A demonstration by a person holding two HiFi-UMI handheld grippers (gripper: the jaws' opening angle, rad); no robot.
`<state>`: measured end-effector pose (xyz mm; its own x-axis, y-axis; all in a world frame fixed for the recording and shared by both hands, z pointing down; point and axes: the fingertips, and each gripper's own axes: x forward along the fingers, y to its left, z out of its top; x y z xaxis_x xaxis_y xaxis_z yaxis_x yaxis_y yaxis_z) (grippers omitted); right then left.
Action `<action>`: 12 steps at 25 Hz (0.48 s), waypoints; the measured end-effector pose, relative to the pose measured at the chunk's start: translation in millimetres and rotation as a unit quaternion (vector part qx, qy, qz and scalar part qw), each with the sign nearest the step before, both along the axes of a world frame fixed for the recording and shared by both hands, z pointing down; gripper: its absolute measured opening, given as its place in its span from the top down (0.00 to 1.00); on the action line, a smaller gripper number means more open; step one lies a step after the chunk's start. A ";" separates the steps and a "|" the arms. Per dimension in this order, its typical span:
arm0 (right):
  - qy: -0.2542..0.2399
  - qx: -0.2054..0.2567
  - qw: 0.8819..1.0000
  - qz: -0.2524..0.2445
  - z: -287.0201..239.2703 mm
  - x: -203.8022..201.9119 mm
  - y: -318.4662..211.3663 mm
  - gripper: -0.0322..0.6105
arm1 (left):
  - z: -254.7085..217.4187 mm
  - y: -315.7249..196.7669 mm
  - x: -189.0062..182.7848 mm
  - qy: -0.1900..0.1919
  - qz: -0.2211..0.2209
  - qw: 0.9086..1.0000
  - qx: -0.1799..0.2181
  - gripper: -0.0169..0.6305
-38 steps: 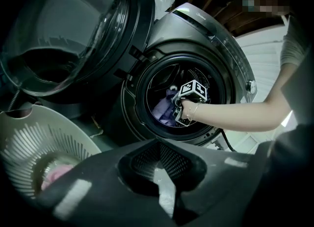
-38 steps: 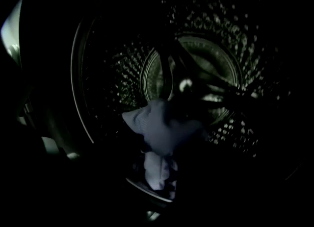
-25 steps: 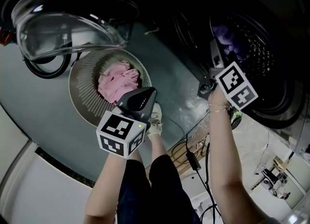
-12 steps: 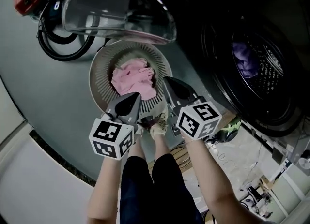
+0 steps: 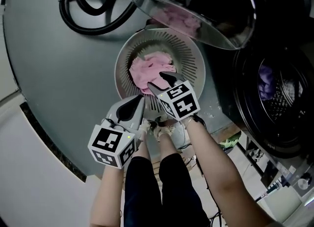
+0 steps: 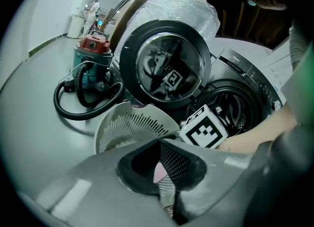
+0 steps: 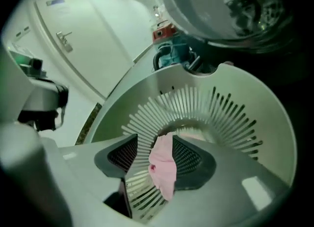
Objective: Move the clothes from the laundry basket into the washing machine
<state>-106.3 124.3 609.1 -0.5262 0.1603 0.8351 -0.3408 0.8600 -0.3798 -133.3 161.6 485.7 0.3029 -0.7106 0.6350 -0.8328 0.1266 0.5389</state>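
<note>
A round slatted laundry basket (image 5: 194, 57) stands on the floor in front of the washing machine, with a pink garment (image 5: 149, 69) lying in it. My right gripper (image 5: 159, 80) reaches down into the basket onto that garment. In the right gripper view its jaws (image 7: 157, 141) stand apart with a fold of the pink cloth (image 7: 164, 164) between them. My left gripper (image 5: 139, 104) hovers at the basket's near rim, slightly open with nothing in it (image 6: 159, 146). The drum (image 5: 274, 91) is open, with purple clothing (image 5: 265, 81) inside.
The washer's glass door (image 5: 196, 5) hangs open over the basket's far side. A red and teal vacuum cleaner (image 6: 93, 57) with a black hose (image 5: 93, 17) stands on the floor to the left. Cables and a green object (image 5: 230, 140) lie near the machine's base.
My right gripper has come away from the washer's drum and swung down into the basket onto the pink garment. The left gripper has stayed near the basket's rim.
</note>
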 end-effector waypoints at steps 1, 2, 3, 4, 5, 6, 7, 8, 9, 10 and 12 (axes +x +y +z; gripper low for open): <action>0.016 -0.005 1.000 -0.016 13.8 -0.5 9.0 0.54 | 1.8 5.4 -4.6 0.002 -0.009 1.000 0.000 0.96; 0.035 -0.010 0.999 -0.033 28.2 0.2 17.2 0.49 | 3.7 9.7 -9.1 0.005 -0.018 1.000 -0.001 0.96; 0.057 -0.014 0.997 -0.052 43.0 2.8 24.7 0.45 | 5.3 13.5 -13.0 0.008 -0.026 1.000 -0.001 0.96; 0.082 -0.016 0.994 -0.075 57.4 7.5 31.1 0.38 | 6.3 16.7 -16.3 0.010 -0.032 0.999 0.000 0.96; 0.109 -0.015 0.989 -0.098 70.5 13.6 36.1 0.34 | 6.7 19.7 -19.1 0.010 -0.037 0.999 0.001 0.96; 0.135 -0.012 0.983 -0.122 81.6 20.5 40.2 0.34 | 6.5 22.8 -21.3 0.010 -0.040 0.999 0.003 0.96; 0.158 -0.006 0.977 -0.145 90.6 28.0 43.3 0.35 | 5.9 25.9 -22.9 0.011 -0.042 0.999 0.004 0.96; 0.181 0.003 0.969 -0.167 97.6 36.2 44.5 0.37 | 5.4 28.5 -24.0 0.012 -0.043 0.999 0.006 0.96; 0.202 0.014 0.961 -0.187 102.8 44.7 44.0 0.43 | 5.4 30.3 -25.0 0.012 -0.044 0.999 0.007 0.96; 0.220 0.027 0.953 -0.206 106.5 51.8 42.7 0.52 | 5.8 31.3 -25.8 0.012 -0.044 0.999 0.008 0.96; 0.239 0.047 0.944 -0.221 109.2 61.4 40.0 0.74 | 6.9 32.9 -25.6 0.012 -0.042 0.999 0.007 0.96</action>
<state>-44.9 164.3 718.3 0.0150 0.1888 0.9819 -0.0527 0.9808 -0.1878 -158.9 194.5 492.6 0.2567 -0.7425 0.6187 -0.8060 0.1888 0.5610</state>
